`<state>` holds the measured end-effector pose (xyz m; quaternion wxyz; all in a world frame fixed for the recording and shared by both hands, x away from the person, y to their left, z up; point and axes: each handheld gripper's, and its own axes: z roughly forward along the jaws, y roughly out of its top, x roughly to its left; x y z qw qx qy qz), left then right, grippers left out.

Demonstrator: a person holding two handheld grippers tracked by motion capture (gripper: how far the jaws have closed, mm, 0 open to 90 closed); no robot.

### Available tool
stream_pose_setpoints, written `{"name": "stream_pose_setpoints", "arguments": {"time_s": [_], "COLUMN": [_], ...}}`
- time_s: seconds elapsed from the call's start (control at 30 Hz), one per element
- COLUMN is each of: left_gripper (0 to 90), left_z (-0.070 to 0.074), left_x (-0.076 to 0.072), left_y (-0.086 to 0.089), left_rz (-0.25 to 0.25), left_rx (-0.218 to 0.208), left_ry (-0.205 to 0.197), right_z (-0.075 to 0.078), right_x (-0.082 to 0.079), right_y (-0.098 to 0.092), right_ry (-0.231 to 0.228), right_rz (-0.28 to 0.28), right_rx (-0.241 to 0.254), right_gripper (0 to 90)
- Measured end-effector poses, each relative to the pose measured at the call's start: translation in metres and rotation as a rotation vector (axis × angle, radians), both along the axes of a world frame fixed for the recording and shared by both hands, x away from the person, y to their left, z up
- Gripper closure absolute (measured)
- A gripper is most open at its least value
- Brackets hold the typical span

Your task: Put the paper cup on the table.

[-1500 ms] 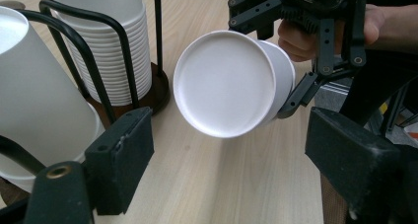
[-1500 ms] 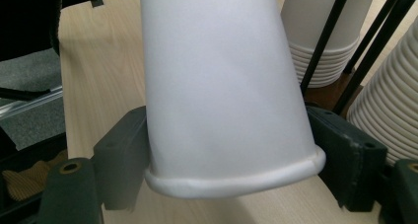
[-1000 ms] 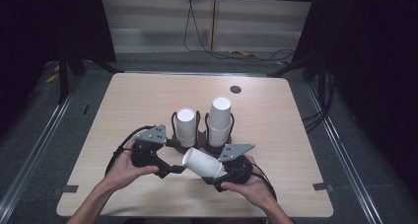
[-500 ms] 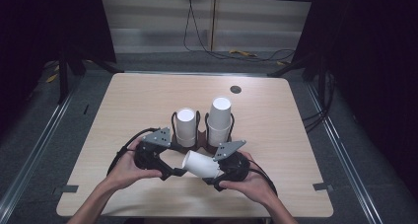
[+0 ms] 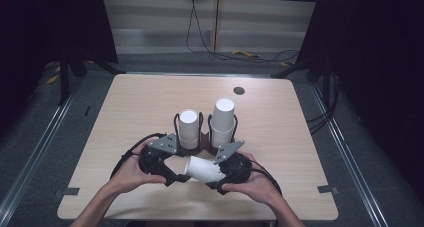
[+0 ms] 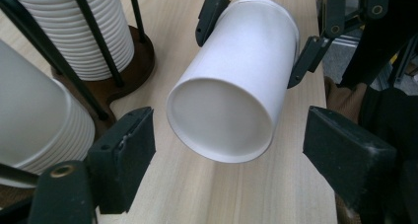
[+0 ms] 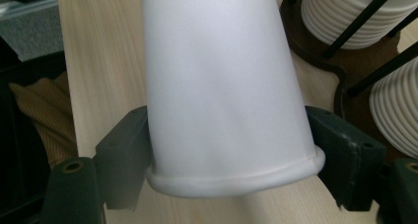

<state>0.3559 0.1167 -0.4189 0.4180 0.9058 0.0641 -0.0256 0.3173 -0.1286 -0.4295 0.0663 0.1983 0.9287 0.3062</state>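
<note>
Over the pale wood tabletop point(image 5: 125, 112), two stacks of cups in the wire holder point(image 5: 200, 147) wait behind. One white paper cup point(image 5: 202, 168) is pulled out, lying sideways: right tongs point(image 5: 218, 179) clenched near its rim, left tongs point(image 5: 175, 179) closing in around its base, pads not yet touching. Handover looks half done. Cup's plain, smooth, rolled lip.

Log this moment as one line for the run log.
right gripper: shut on paper cup near rim | left gripper: open, jaws closing around cup base, not touching | cup stacks in holder
</note>
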Motion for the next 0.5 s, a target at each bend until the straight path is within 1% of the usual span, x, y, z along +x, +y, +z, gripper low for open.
{"name": "stream_pose_setpoints", "arguments": {"time_s": [0.03,0.07,0.1,0.13,0.2,0.23,0.27,0.33,0.4,0.43,0.5], "left_gripper": [20.1,20.1,20.1,20.1,19.9,19.9,19.5,19.8,20.9,20.6,20.5], "left_z": [-0.001,-0.002,-0.003,-0.004,-0.004,-0.004,-0.004,-0.004,-0.006,-0.007,-0.009], "left_x": [0.000,-0.001,-0.001,-0.001,-0.001,-0.001,-0.001,-0.001,-0.001,-0.002,-0.001], "left_y": [-0.001,-0.002,-0.003,-0.004,-0.004,-0.004,-0.005,-0.005,-0.006,-0.007,-0.009], "left_rz": [-0.005,-0.012,-0.021,-0.018,-0.011,-0.006,-0.006,-0.021,-0.037,-0.033,-0.045], "left_rx": [0.004,0.014,0.031,0.035,0.050,0.052,0.053,0.056,0.073,0.084,0.097], "left_ry": [0.000,0.002,-0.005,-0.008,0.005,0.005,0.000,0.005,0.001,0.003,0.005], "right_z": [0.000,0.000,0.000,0.000,0.001,0.002,0.002,0.002,0.001,0.001,0.000], "right_x": [0.000,0.001,0.001,0.001,0.001,0.002,0.001,0.002,0.001,0.002,0.002], "right_y": [0.001,0.001,0.002,0.003,0.004,0.006,0.007,0.010,0.012,0.013,0.015], "right_ry": [-0.003,0.003,0.006,0.004,0.003,0.005,0.007,0.006,0.017,0.012,0.020], "right_rz": [0.001,0.006,0.009,0.008,0.024,0.032,0.031,0.047,0.053,0.062,0.061], "right_rx": [-0.011,-0.013,-0.018,-0.024,-0.036,-0.037,-0.050,-0.058,-0.072,-0.079,-0.085], "right_gripper": [23.2,23.2,23.2,23.2,23.2,23.2,23.1,23.2,23.2,23.1,23.2]}}
